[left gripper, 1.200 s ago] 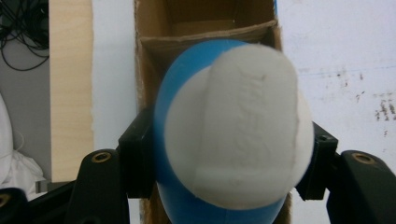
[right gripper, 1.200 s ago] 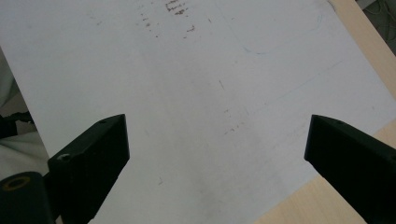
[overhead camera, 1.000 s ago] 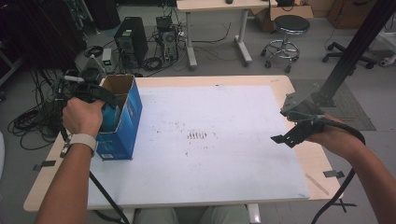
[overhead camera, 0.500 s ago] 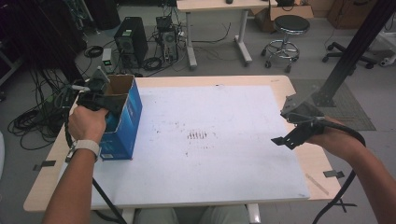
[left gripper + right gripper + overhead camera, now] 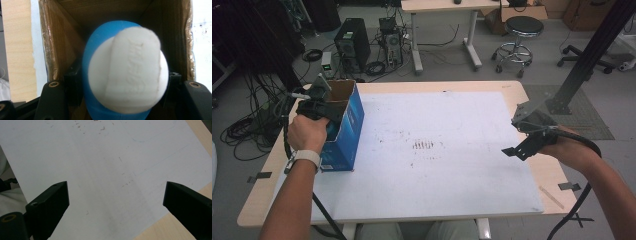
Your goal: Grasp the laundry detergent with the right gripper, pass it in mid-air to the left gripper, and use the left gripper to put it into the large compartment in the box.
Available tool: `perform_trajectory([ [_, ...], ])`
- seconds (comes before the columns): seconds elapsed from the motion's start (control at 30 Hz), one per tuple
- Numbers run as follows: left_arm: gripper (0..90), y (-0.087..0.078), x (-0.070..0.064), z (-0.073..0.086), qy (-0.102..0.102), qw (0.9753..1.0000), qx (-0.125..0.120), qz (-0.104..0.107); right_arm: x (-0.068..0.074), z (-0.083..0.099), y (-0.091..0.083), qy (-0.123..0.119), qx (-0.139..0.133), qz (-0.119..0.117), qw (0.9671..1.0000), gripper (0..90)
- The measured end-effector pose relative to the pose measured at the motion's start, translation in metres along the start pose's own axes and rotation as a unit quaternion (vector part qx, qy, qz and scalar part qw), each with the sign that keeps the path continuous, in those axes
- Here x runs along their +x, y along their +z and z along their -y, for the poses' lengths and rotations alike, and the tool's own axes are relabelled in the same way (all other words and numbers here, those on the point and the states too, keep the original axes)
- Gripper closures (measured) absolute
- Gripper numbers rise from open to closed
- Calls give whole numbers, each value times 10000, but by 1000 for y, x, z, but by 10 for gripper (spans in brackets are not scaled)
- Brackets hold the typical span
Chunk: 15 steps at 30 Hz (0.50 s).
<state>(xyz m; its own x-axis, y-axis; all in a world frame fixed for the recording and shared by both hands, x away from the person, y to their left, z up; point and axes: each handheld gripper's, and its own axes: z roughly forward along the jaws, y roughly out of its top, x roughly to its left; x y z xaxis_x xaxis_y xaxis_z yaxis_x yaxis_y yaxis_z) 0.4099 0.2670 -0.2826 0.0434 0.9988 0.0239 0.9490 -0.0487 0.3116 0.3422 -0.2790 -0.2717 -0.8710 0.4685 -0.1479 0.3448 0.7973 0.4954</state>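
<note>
My left gripper is at the open top of a blue cardboard box that stands at the table's left edge. In the left gripper view that gripper is shut on a blue rounded object with a white end, which has a raised ridge across it. Around the object are the box's brown inner walls. My right gripper hovers over the right side of the white sheet. It stands open with nothing between its jaws.
The white sheet covers most of the wooden table and has faint marks at its centre. Beyond the table are computer towers, cables, a stool and a black post.
My left hand has shifted slightly toward me and lower at the box's mouth, with the object still held. The right gripper has stayed put.
</note>
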Motion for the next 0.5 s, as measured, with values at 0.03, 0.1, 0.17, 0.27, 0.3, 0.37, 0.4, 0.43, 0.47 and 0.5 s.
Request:
perform_trajectory([
  [0.03, 379, 0, 0, 0, -5, 10000, -18, 10, 0, 0, 0, 3, -2, -1, 10000, 64],
  [0.1, 378, 0, 1, 1, -17, 10000, -18, 26, 1, 0, 0, 10, -5, 0, 10000, 64],
  [0.17, 377, 0, 2, 1, -21, 10000, -10, 60, 1, 1, -1, -4, -2, -2, 10000, 64],
  [0.27, 374, 0, 4, 1, -37, 9998, -56, 167, 2, 1, -1, 14, -2, 6, 10000, 64],
  [0.3, 373, -1, 5, 1, -4, 9998, -59, 203, 2, 2, -2, 7, -7, -3, 10000, 64],
  [0.37, 359, -2, 5, 1, -5, 9997, -77, 234, 2, 2, -2, 10, -7, 3, 10000, 64],
  [0.4, 355, -3, 5, 1, -17, 9996, -86, 251, 2, 3, -2, 21, -8, 5, 10000, 64],
  [0.43, 344, -4, 5, 1, -25, 9996, -91, 261, 2, 3, -3, 26, -4, 13, 10000, 64],
  [0.47, 340, -4, 5, 1, -24, 9996, -79, 260, 3, 3, -3, 27, -11, 17, 10000, 64],
  [0.5, 331, -5, 6, 1, -44, 9995, -72, 289, 3, 3, -3, 24, -14, 18, 10000, 64],
])
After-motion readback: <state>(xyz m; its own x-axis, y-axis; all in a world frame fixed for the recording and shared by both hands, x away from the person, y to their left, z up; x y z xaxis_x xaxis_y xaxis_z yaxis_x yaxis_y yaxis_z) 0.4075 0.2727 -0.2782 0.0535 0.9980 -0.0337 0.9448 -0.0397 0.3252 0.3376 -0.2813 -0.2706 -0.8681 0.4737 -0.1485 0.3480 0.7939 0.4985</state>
